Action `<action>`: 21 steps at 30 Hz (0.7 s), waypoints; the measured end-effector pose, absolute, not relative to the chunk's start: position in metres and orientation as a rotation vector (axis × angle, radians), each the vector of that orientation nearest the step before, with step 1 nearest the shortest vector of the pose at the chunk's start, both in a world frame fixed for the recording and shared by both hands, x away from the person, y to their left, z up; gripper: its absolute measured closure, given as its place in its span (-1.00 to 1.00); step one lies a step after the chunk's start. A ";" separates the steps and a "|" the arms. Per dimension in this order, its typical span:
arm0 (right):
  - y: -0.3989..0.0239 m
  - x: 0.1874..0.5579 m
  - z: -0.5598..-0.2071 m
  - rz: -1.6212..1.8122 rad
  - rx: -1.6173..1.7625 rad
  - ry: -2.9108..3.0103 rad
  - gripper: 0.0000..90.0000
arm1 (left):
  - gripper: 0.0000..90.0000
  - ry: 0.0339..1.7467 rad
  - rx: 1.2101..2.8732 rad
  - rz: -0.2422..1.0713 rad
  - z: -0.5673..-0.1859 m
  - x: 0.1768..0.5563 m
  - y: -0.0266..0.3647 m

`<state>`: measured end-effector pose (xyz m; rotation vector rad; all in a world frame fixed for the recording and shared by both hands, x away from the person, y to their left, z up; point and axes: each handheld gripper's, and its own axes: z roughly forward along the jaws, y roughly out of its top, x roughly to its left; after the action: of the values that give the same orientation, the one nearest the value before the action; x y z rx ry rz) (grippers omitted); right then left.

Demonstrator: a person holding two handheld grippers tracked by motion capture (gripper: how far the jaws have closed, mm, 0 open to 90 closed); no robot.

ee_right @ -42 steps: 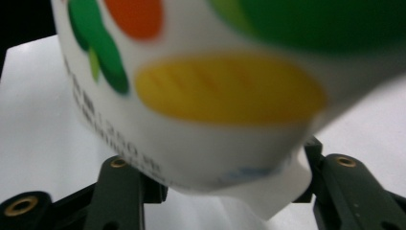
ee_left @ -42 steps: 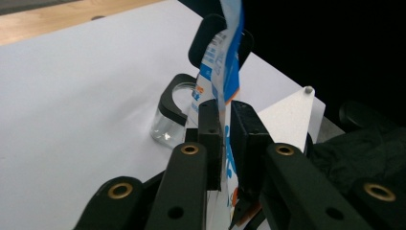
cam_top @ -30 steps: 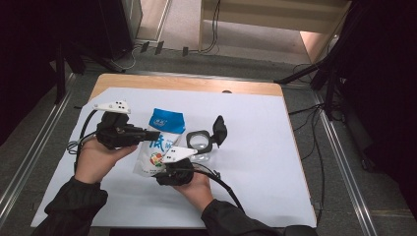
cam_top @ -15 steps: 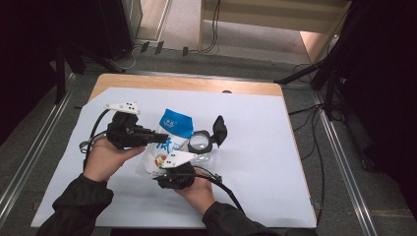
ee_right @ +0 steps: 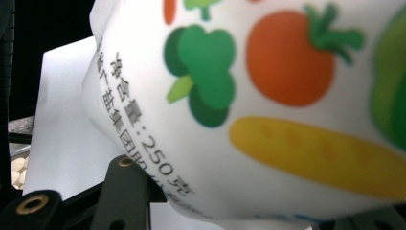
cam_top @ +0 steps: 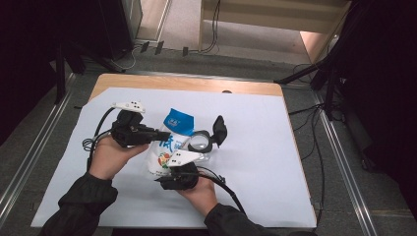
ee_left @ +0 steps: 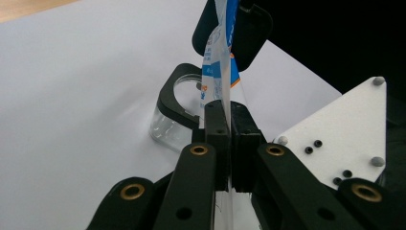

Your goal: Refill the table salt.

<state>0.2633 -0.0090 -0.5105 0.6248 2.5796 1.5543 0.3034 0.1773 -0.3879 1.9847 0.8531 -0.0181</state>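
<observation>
— Bag (cam_top: pixel 167 145) sits near the table's (cam_top: pixel 255 162) middle, beside the jar (cam_top: pixel 199 142); it's slid slightly rightward.
— Grips?
— Left gripper (cam_top: pixel 160 135) pinches its top edge; right gripper's (cam_top: pixel 169 169) jaws, just widened, clasp its bottom.

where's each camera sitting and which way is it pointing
High view: above the person's side, looking forward and down on the table; forearms, both hands, left gripper and right gripper show.
Left gripper view: rides that gripper, looking along its fingers pinching the bag.
Right gripper view: close against the bag's printed belly; one finger shows.
Shared: the bag, the white table cover.
</observation>
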 end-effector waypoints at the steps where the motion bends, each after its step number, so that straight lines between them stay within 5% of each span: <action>1: -0.010 0.263 -0.510 1.549 0.629 2.576 0.15 | 0.99 0.853 1.984 -0.023 -0.388 0.304 0.176; 16: -0.015 0.264 -0.510 1.567 0.690 2.589 0.20 | 0.91 0.839 1.961 -0.120 -0.399 0.317 0.166; 21: -0.015 0.266 -0.512 1.574 0.722 2.605 0.19 | 1.00 0.853 2.016 -0.041 -0.399 0.316 0.159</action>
<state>0.2657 -0.0154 -0.5121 0.7219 2.6049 1.5744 0.3159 0.1586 -0.3989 2.0158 0.8532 -0.0407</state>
